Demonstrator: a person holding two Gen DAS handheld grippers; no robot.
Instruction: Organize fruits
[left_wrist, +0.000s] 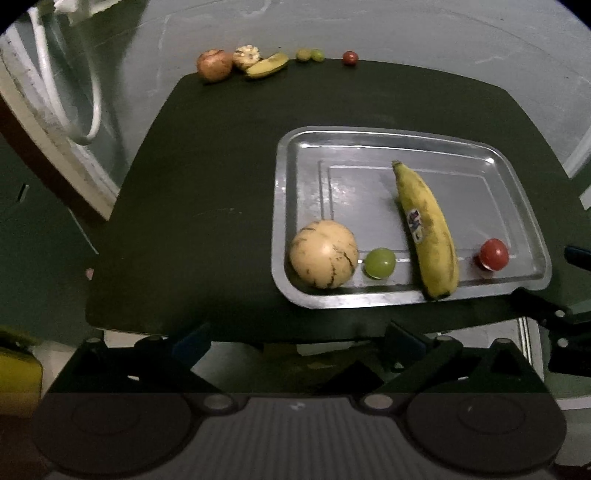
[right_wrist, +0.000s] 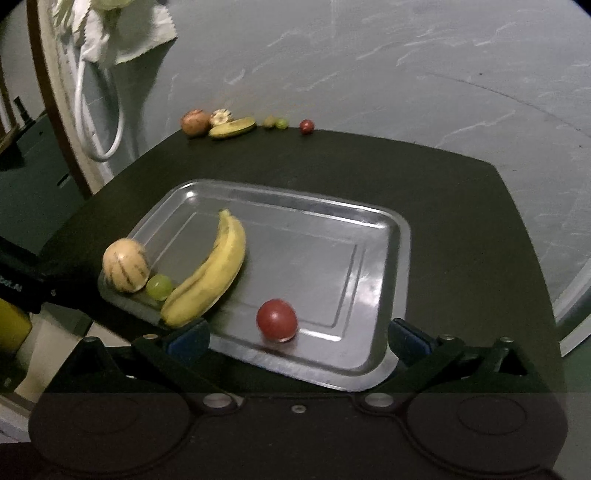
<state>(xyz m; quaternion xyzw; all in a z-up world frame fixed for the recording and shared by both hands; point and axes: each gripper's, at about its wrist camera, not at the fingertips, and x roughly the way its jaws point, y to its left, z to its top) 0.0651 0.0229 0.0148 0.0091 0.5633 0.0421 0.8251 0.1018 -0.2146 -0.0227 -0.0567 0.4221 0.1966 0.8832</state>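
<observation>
Dark, matte surface (left_wrist: 221, 184) set against a grey wall, which reflects faintly like a mirror; the row of fruit at the far edge appears to be that reflection, though the fisheye view makes this uncertain. A metal tray (left_wrist: 369, 142) sits on the near half of the surface and serves as the collecting place for the fruits.

Contents of the tray, counted: one pale striped melon (left_wrist: 323, 254), one green grape (left_wrist: 379, 262), one banana (left_wrist: 426, 229) and one red tomato (left_wrist: 494, 254), four pieces in all. The three round fruits lie along the tray's near rim, probably because the raised lip checks their rolling; the banana lies lengthwise across the floor of the tray, its lower end resting against that same rim, between the grape and the tomato. Melon and grape sit just beside each other; the tomato lies well apart from them.

The left tool (left_wrist: 295, 336) hangs before the near edge of the surface with its jaws spread wide and nothing between them. The right tool (right_wrist: 299, 339) hovers over the tray's near rim, jaws likewise spread wide, with the tomato lying just beyond the gap, untouched. No loose fruit is visible on the surface outside the tray, so the sorting seems close to complete.
</observation>
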